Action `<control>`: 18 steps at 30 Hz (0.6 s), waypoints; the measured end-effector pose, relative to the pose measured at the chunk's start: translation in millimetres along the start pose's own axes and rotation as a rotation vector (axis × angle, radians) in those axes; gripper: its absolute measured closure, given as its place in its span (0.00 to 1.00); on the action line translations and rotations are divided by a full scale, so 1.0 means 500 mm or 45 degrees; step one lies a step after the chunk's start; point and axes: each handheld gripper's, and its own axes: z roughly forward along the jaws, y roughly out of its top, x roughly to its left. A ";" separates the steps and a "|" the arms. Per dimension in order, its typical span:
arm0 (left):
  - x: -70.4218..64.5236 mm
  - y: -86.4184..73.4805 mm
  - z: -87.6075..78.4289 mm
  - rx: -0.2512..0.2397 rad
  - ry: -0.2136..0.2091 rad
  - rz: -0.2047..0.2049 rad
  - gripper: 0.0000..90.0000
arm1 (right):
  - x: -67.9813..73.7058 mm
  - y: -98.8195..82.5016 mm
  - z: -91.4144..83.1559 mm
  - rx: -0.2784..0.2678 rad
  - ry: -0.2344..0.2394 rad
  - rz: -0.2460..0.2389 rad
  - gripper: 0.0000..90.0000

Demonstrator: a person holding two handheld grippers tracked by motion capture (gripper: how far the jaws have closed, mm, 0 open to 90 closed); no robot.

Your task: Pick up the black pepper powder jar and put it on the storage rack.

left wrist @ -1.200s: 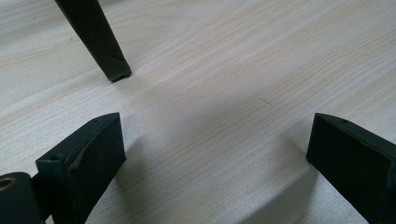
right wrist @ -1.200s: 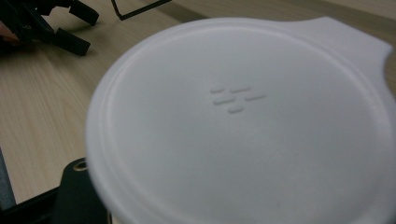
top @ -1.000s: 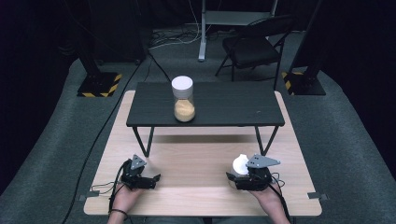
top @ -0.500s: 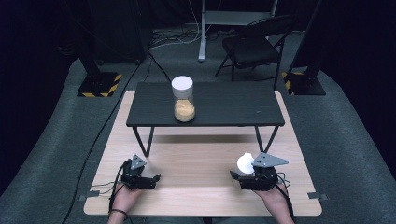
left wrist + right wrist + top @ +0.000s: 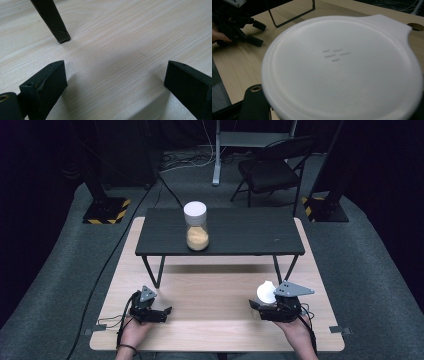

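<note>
**White lid held at lower right, jar on the raised black shelf**

The right hand-held gripper (image 5: 264, 303), at the lower right of the high view, is clenched on a round white lid (image 5: 266, 292); in the right gripper view the lid (image 5: 342, 67) spreads across most of the frame. The left hand-held gripper (image 5: 161, 312), at the lower left, rests on the light wooden tabletop (image 5: 215, 295) with its jaws spread wide and nothing between them. One black leg (image 5: 51, 20) stands at the upper left of the left gripper view. Above centre, a white-capped jar (image 5: 196, 226) of orange-tan filling stands upright on the black shelf (image 5: 250, 232).
</note>
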 end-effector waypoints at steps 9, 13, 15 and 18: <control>0.000 0.000 0.000 0.000 0.000 0.000 0.04 | 0.000 0.031 -0.010 -0.034 -0.004 -0.026 0.31; 0.000 0.000 0.000 0.000 0.000 0.000 0.04 | -0.004 0.045 -0.016 -0.055 -0.001 -0.021 0.31; 0.000 0.000 0.000 0.000 0.000 0.000 0.04 | -0.006 0.052 -0.020 -0.069 0.002 -0.014 0.31; 0.000 0.000 0.000 0.000 0.000 0.000 0.04 | -0.007 0.065 -0.025 -0.081 0.003 -0.018 0.31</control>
